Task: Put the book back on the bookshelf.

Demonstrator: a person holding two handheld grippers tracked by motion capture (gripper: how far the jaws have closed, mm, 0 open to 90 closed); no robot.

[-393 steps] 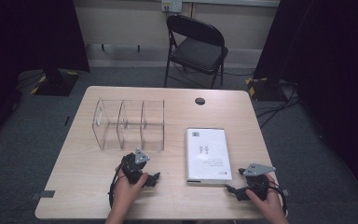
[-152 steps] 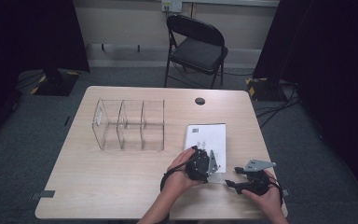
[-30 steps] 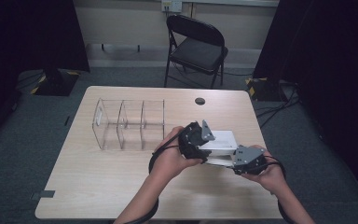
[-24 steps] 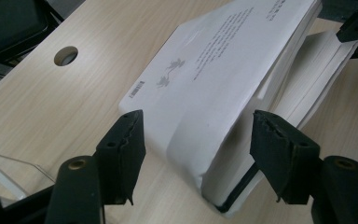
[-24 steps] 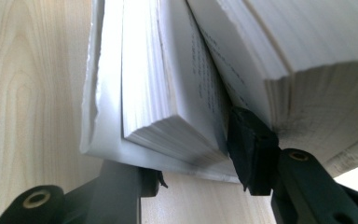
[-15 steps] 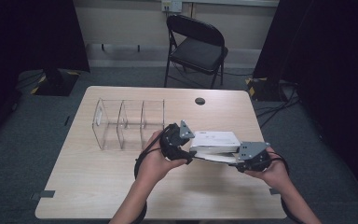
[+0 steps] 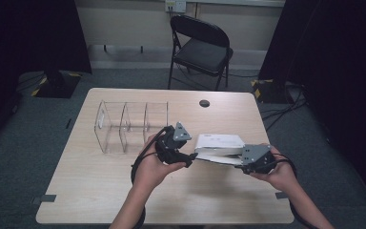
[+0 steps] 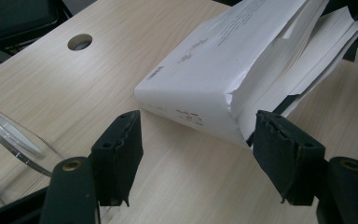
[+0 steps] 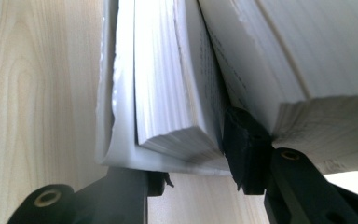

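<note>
The jaws of the right gripper (image 7: 248,161) pinch a section of pages and the lower cover of the thick white paperback book (image 7: 219,148): one jaw sits under the cover, the other is wedged between page blocks. The jaws of the left gripper (image 8: 198,158) stand spread apart, with the book's spine corner just beyond them and not yet clasped.

The book hangs part-open, lifted off the pale wooden bench (image 7: 100,191) just to the right of the clear three-compartment acrylic organiser (image 7: 128,125), its spine end nearest that organiser.

Judging from this, the loose upper pages could fan out or tear, since only part of the book is pinched. The free end may sag or slip while the left jaws remain unclosed, and it might knock the organiser if swung toward it.

Half a second back, the left gripper sat closer to the organiser and the book looked flatter; thirteen seconds back, it lay shut on the bench, right of the organiser.
</note>
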